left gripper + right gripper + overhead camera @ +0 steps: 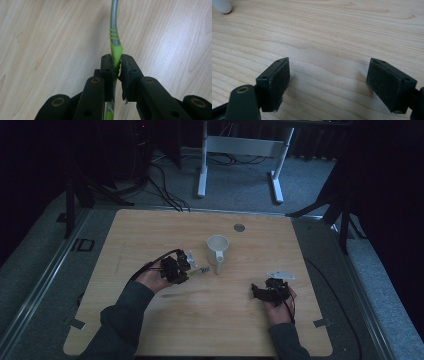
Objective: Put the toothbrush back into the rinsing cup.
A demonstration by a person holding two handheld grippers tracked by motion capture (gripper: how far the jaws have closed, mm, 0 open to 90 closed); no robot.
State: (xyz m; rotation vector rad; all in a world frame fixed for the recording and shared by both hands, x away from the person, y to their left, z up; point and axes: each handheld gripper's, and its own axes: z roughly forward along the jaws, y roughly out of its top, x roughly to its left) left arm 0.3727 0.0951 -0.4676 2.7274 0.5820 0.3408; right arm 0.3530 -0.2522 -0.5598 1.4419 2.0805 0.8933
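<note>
One pale wooden table [150, 330], dim room.

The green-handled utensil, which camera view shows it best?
The left gripper view: the utensil shows close up, green handle clamped in the left gripper, metal stem running ahead. The high view shows it small and dim beside the white mug.

utensil [114, 30] head cut off at top edge, handle end hidden between jaws
</note>
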